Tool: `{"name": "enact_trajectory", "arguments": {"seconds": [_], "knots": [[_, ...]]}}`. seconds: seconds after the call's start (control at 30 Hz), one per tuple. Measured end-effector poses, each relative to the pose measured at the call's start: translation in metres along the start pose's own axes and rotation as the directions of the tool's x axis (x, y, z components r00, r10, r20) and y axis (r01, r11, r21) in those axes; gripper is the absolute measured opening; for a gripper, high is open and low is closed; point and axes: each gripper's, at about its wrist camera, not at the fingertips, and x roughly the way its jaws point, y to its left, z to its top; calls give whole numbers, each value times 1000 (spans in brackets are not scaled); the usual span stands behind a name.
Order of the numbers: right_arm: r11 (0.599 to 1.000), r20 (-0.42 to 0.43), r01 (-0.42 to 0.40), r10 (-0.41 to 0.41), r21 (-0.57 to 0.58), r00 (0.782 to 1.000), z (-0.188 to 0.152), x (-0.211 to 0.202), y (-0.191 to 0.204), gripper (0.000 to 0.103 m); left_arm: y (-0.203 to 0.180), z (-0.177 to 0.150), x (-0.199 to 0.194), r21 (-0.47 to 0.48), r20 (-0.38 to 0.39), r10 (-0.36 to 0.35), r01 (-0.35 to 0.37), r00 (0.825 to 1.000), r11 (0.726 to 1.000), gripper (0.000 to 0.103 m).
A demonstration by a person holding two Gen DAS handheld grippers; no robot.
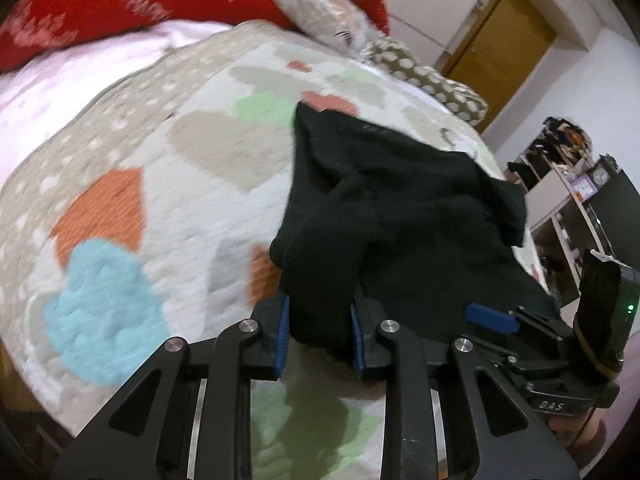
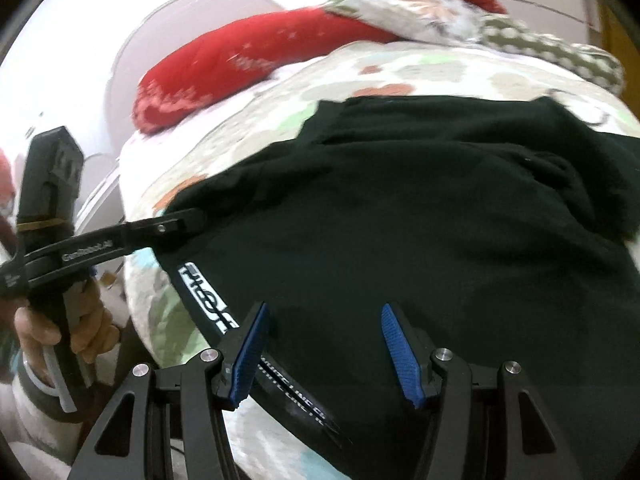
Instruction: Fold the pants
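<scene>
pants [image 1: 384, 208]: black, white lettering on waistband;
quilt [image 1: 120, 208]: white, hearts in orange, blue, green, beige;
pillow [image 1: 100, 4]: red, white print;
gripper pads [image 2: 400, 352]: blue

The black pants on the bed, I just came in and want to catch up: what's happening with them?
A person is folding black knit pants on a heart-patterned quilt, holding a two-finger gripper in each hand. The left gripper is clamped on a bunched fold of the fabric. The right gripper is open, its blue-padded fingers spread over the pants near the white-lettered stripe, not gripping. The pants look rumpled, not yet neatly folded.
</scene>
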Motion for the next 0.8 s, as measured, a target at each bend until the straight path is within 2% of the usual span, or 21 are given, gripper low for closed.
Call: {"name": "enact_trajectory", "arguments": {"seconds": [0.07, 0.2, 0.37, 0.47, 0.57, 0.67, 0.8], "knots": [[1000, -15, 1, -1, -18, 1000, -1, 11, 6, 57, 5, -5, 8, -1, -48, -10, 10, 999, 1000, 25], [999, -32, -3, 1, -48, 999, 2, 6, 6, 57, 15, -6, 13, -61, -71, -2, -2, 997, 998, 42], [997, 53, 75, -73, -20, 996, 29, -28, -29, 57, 10, 4, -6, -9, -39, 47, -48, 998, 999, 60], [991, 105, 132, -132, 5, 986, 50, -41, -54, 57, 12, 17, -18, -5, 18, 80, -80, 997, 997, 60], [979, 122, 203, -203, 17, 972, 76, -42, -82, 58, 14, 37, -15, 1, 29, 89, -89, 996, 996, 75], [959, 129, 280, -282, 38, 951, 101, -35, -110, 58, 15, 67, 4, 12, 29, 65, -66, 997, 998, 75], [946, 103, 316, -322, 69, 941, 123, -23, -139, 59, 13, 106, 38, 44, -14, 45, -44, 999, 998, 75]]}}
